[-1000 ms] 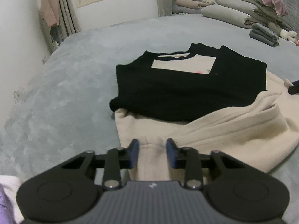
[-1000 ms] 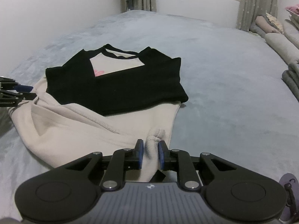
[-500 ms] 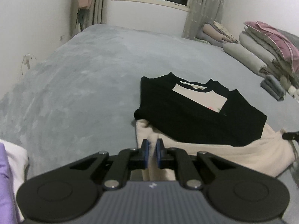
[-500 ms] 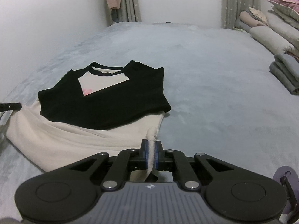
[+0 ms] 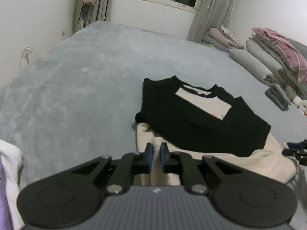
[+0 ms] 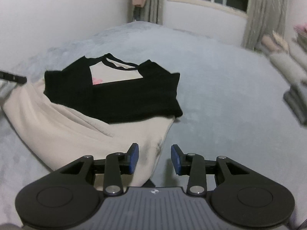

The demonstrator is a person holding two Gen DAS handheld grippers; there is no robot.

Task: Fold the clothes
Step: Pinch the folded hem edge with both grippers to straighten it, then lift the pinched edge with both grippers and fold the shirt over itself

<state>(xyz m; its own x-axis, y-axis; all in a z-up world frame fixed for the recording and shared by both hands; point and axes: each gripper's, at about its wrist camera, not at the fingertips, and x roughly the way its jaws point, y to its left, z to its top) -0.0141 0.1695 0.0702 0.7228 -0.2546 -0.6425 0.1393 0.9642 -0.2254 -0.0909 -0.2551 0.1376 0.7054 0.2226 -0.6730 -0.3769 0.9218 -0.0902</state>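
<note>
A cream and black long-sleeved knit top (image 5: 201, 115) lies on the grey plush bed cover (image 5: 76, 88), partly folded: its black sleeves are crossed over the chest so that only a pale panel with a small pink mark shows below the black collar, while the cream lower half spreads toward the cameras with a stitched hem edge lying across it.

The left claw (image 5: 156, 158) has its blue pads pressed together on a raised pinch of the cream fabric at the near left corner of the garment; the cloth stands up in a small peak between the pads and hangs down behind them.

The right claw (image 6: 155, 158) is opening, its blue pads (image 6: 133, 158) standing apart. The near right corner of the cream fabric lies between them, beside the left pad, and neither pad presses on it. In the left wrist view the tip of the right claw shows at the far right edge, next to the cream hem.

Against the wall, stacked folded grey and pink quilts (image 5: 276, 57) sit on the bed, with a small folded grey cloth (image 5: 278, 98) in front of them. A window with pale curtains (image 5: 213, 9) is at the far end of the room.
</note>
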